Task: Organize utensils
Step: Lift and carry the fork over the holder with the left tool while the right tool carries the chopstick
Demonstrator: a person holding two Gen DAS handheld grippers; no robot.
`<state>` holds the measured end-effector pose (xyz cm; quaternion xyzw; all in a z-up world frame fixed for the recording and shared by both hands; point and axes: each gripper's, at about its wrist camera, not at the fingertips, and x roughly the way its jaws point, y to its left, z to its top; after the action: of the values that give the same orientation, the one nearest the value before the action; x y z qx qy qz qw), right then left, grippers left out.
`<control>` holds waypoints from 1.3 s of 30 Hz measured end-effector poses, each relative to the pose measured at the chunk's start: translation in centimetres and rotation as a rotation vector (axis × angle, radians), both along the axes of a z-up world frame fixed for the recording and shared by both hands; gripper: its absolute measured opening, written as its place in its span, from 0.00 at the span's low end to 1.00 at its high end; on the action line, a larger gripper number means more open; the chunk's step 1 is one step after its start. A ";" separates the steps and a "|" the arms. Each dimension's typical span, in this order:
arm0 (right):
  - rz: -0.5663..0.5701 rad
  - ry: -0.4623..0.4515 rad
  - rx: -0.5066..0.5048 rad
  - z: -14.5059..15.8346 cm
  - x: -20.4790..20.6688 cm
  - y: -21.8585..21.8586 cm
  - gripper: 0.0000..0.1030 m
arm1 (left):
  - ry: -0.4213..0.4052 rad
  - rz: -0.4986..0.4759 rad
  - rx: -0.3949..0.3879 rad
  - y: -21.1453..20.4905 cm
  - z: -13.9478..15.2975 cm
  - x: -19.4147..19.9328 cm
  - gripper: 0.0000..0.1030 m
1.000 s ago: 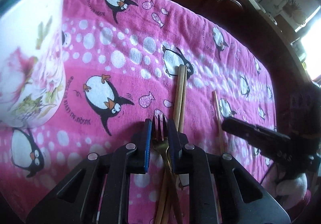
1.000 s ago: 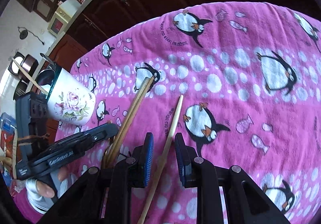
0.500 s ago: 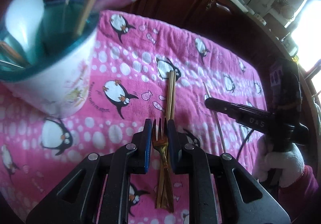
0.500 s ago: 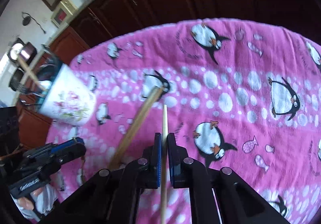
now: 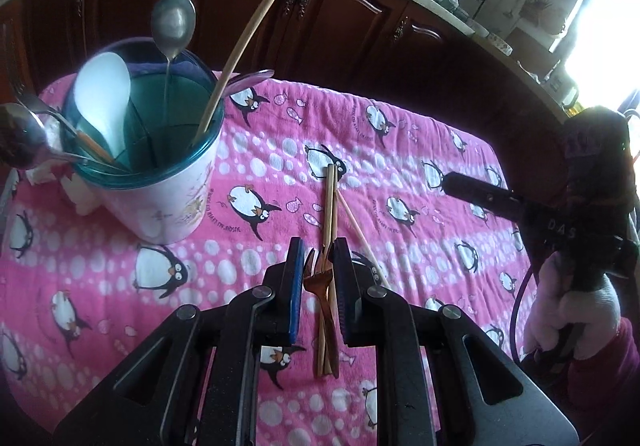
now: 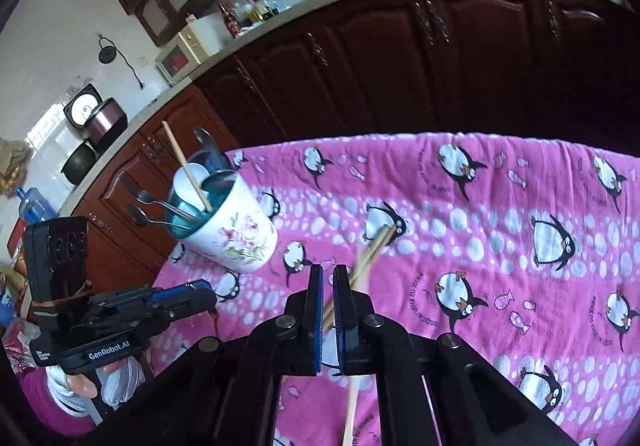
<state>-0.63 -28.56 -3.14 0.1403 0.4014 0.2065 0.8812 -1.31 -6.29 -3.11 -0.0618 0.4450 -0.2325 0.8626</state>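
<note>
My left gripper [image 5: 318, 246] is shut on a copper fork [image 5: 316, 278], lifted off the pink penguin cloth [image 5: 400, 174], tines forward. A pair of wooden chopsticks [image 5: 330, 206] lies on the cloth just ahead, and a single chopstick [image 5: 360, 234] lies slanted beside it. My right gripper [image 6: 328, 270] hangs above them, shut, with nothing sticking out past its tips. The single chopstick [image 6: 349, 410] shows under its body. The floral cup [image 5: 172, 206], teal inside, stands at the left with spoons, a fork and one chopstick in it.
Dark wooden cabinets [image 5: 340, 26] run close behind the table's far edge. A gloved hand [image 5: 572, 310] holds the right gripper [image 5: 448, 182] at the table's right side. In the right wrist view the cup [image 6: 236, 238] stands left, near the left gripper [image 6: 208, 298].
Both grippers have risen, the left one with the fork. The right jaws closed on the single chopstick; it now lies on the cloth, its far end swung toward the pair.
</note>
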 end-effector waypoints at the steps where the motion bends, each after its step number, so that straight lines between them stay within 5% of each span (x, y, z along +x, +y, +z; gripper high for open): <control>1: 0.001 -0.005 0.003 0.2 -0.1 0.0 0.04 | -0.005 -0.001 0.001 0.1 0.1 -0.2 0.13; 8: 0.011 0.030 -0.057 -1.3 0.5 0.8 0.04 | -0.030 0.014 0.013 0.8 1.4 -1.3 0.13; 11: 0.019 0.117 -0.123 -4.3 2.1 1.7 0.16 | -0.045 0.017 0.013 1.2 2.2 -1.8 0.13; 18: 0.010 0.249 -0.209 -9.5 6.6 3.6 0.16 | -0.065 0.042 0.011 2.4 3.6 -2.4 0.13; 21: 0.026 0.233 -0.294 -10.5 6.9 4.5 0.07 | -0.067 0.055 0.004 3.0 4.1 -2.6 0.13; 31: 0.013 0.065 -0.018 -1.5 2.7 1.0 0.04 | -0.090 0.081 -0.043 5.2 6.9 -2.2 0.13; 39: 0.091 -0.083 0.106 6.5 2.1 3.5 0.04 | -0.169 0.150 -0.060 8.3 11.2 -0.5 0.13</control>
<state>1.44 -25.09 3.31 0.1597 0.3590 0.2731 0.8781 -1.78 2.00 8.06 -0.1009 0.3575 -0.1848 0.9099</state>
